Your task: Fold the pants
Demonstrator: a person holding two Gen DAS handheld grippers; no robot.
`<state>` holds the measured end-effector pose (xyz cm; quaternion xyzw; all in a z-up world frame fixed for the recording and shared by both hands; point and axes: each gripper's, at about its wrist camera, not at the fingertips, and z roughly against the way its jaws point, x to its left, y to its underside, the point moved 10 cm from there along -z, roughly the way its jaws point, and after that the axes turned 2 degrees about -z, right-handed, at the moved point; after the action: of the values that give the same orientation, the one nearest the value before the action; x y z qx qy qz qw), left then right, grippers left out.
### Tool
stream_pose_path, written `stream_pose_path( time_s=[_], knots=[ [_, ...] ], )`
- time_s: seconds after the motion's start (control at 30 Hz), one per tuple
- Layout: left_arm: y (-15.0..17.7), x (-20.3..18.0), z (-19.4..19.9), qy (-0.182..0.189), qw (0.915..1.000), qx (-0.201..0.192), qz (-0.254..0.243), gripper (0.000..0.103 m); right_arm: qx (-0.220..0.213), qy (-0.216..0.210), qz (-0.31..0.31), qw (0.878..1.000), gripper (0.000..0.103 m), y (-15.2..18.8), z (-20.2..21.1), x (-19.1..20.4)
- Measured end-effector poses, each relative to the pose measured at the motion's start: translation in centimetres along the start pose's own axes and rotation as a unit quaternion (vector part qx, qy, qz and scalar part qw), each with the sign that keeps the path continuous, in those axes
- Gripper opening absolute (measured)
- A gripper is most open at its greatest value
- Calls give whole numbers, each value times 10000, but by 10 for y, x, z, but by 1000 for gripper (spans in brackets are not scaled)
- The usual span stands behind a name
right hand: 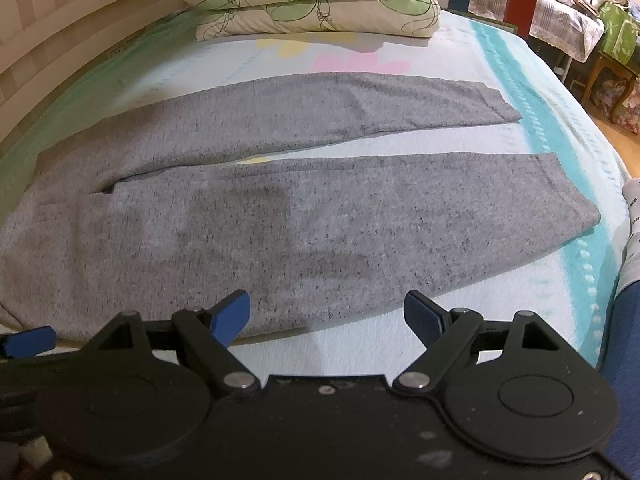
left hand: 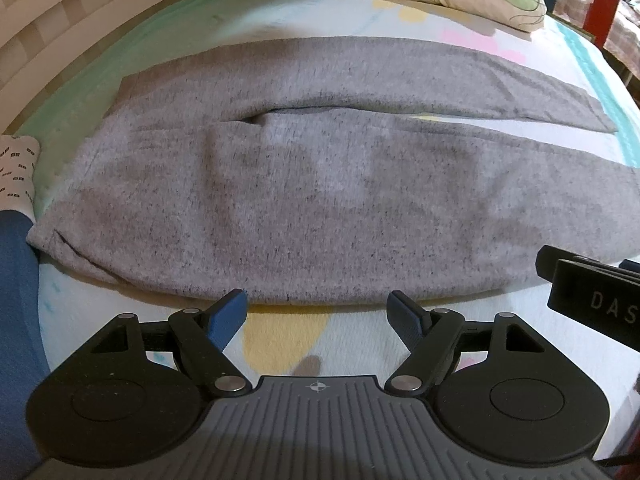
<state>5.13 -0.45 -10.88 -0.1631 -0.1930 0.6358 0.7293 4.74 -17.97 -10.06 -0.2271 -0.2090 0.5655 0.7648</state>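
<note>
left wrist view, nearest the lens: the left tool [left hand: 316,316] hangs with its jaws spread wide and nothing between them, its blue fingertips [left hand: 230,314] just short of the near hem edge of the pants [left hand: 280,208], over the bed sheet [left hand: 288,336]. just right of it, the black body of the right tool [left hand: 592,300] enters the frame, beside the same near edge of the pants. to the left of the pants, touching the waistband corner, sits a person's blue trouser leg [left hand: 16,280] and a white patterned sock [left hand: 18,168].

right wrist view shows the right tool [right hand: 326,316] likewise wide open and empty, its fingertips [right hand: 424,316] at the near edge of the pants [right hand: 240,232], with a blue pad of the left tool [right hand: 28,340] poking in at the left. a socked foot [right hand: 632,216] lies on the bed to the right of the pants' leg cuffs.

the grey heathered pants lie flat across the bed, waistband to the left, both legs running right and slightly splayed so a strip of sheet shows between them. the near leg is the wider in view; the far leg lies beyond it.

past the far leg of the pants, two stacked pillows [right hand: 316,0] with green leaf print rest at the head of the bed, and a slatted wooden bed frame [right hand: 80,28] runs along the far left side.
</note>
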Motion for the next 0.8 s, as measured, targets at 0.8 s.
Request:
stream_pose_path(
  time_s=[0.8],
  knots=[
    [2,1,-4,20,9999,94,56,76,70,-19,17,10000,89,3,-6,1]
  ],
)
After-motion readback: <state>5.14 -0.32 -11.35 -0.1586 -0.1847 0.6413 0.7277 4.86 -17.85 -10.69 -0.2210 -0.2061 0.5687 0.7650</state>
